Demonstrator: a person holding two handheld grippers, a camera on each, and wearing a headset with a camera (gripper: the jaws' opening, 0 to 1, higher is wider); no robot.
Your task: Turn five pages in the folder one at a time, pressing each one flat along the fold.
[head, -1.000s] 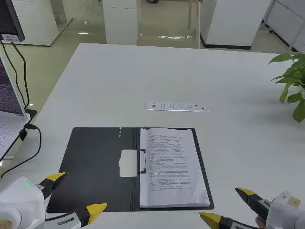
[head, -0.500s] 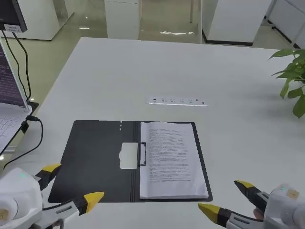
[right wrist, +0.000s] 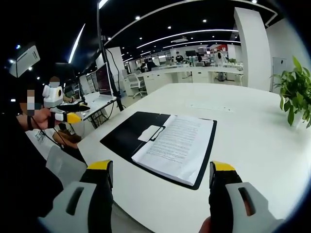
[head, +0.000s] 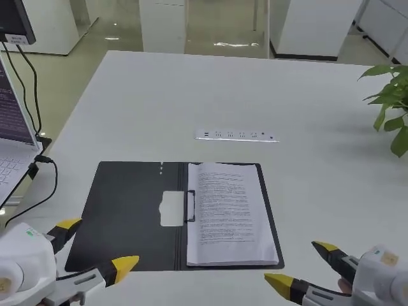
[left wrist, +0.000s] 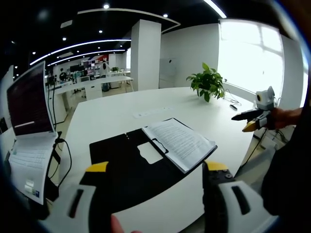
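Holding my left claw point(head: 97, 243) and right claw point(head: 301, 263) wide and empty beside the folder point(head: 127, 217), I judge all five pages point(head: 229, 213) unturned.

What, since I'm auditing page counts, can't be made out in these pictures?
Text on the pages: too small and blurred in all three views.
Sheet count in the folder: stack edge too thin, head view.
Laptop: cut off by the head view's left edge.
Plant: cut off by its right edge.
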